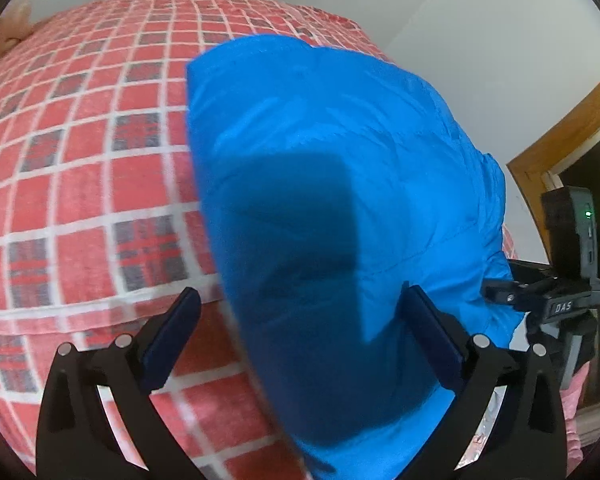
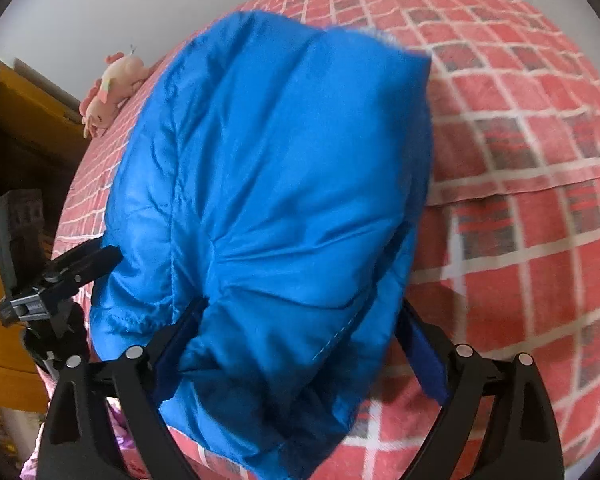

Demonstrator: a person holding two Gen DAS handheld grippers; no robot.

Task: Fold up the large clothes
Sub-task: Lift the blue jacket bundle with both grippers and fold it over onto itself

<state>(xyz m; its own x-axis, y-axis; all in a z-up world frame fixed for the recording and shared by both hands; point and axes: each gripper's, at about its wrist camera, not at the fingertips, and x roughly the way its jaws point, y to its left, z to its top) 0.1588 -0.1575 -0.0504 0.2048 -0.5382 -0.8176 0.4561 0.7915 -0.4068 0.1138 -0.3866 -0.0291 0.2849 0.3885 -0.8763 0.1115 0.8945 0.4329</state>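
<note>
A bright blue puffy jacket [image 1: 332, 168] lies folded in a bundle on a bed with a red checked cover [image 1: 80, 168]. My left gripper [image 1: 302, 306] hangs over the jacket's near end, open wide. Its left pad [image 1: 172, 340] is over the bed cover, clear of the cloth, and its right pad [image 1: 432, 336] is over the blue fabric. In the right wrist view the jacket [image 2: 284, 168] bulges up between the fingers of my right gripper [image 2: 302, 316], which also stands open. Cloth hides part of its left finger, while its right pad [image 2: 420, 360] shows bare.
The body of the other hand-held gripper shows at the jacket's edge [image 1: 560, 300], and likewise [image 2: 40, 276]. A pink plush toy [image 2: 112, 84] lies at the bed's far edge. Wooden furniture [image 2: 16, 128] and a wooden door frame [image 1: 560, 136] flank the bed. White walls stand behind.
</note>
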